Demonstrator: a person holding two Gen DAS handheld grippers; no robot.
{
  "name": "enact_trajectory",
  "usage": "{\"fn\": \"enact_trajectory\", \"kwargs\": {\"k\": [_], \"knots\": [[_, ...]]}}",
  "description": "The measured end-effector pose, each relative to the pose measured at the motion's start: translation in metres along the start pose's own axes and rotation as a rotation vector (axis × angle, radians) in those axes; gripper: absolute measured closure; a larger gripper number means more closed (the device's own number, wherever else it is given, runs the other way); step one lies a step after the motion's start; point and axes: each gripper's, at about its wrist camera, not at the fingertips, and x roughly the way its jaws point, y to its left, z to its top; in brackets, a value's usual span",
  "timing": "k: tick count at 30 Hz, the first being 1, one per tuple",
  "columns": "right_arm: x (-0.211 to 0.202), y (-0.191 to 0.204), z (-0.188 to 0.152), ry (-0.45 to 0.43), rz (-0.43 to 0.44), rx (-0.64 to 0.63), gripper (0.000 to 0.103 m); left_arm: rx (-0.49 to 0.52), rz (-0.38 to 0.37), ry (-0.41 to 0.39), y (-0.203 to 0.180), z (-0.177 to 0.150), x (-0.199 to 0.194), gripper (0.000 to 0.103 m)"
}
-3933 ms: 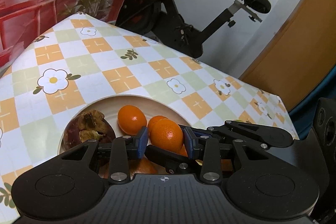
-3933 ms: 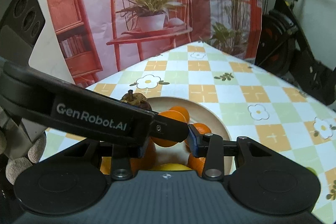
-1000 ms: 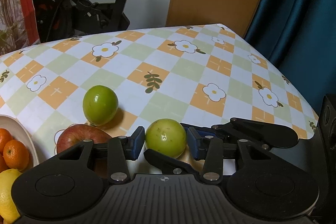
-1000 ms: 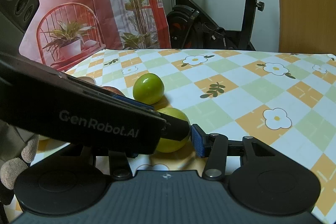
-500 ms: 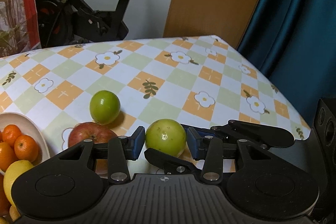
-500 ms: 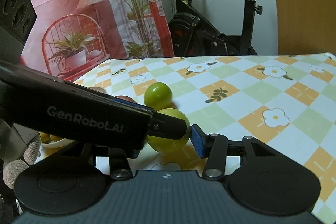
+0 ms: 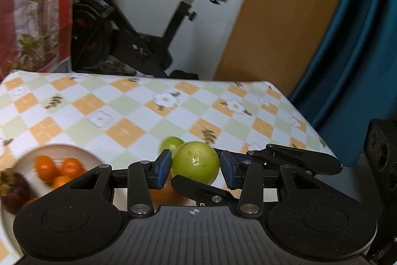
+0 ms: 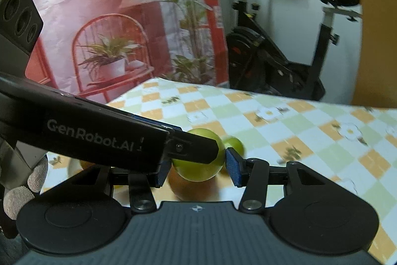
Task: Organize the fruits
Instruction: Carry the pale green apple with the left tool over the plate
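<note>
Both grippers pinch 1 green fruit (image 7: 195, 162) together: left gripper (image 7: 196, 169), right gripper (image 8: 197, 167), pads pressed to its sides, likely sharing the carry toward the bowl (image 7: 29, 153) left of the fingers.

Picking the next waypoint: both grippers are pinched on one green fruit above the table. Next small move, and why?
Probably carry the green fruit across toward the bowl. Left gripper and right gripper both clamp it clear of the tablecloth, and the bowl already holds oranges.
</note>
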Motion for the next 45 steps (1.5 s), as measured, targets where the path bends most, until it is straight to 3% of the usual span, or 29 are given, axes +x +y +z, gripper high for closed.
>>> {"fn": "enact_trajectory", "kwargs": {"k": [10, 20, 33, 45], "knots": [[0.049, 0.066, 0.041, 0.011, 0.145, -0.095, 0.053, -0.101, 0.081, -0.02, 0.077, 0.012, -0.045, 0.058], [0.112, 0.12, 0.044, 0.103, 0.202, -0.202, 0.053, -0.181, 0.134, 0.011, 0.128, 0.002, -0.033, 0.058], [0.154, 0.122, 0.036, 0.215, 0.19, -0.181, 0.053, -0.221, 0.145, 0.047, 0.149, -0.01, -0.015, 0.058], [0.16, 0.116, 0.033, 0.236, 0.187, -0.136, 0.051, -0.234, 0.166, 0.048, 0.148, -0.009, -0.014, 0.057]]}}
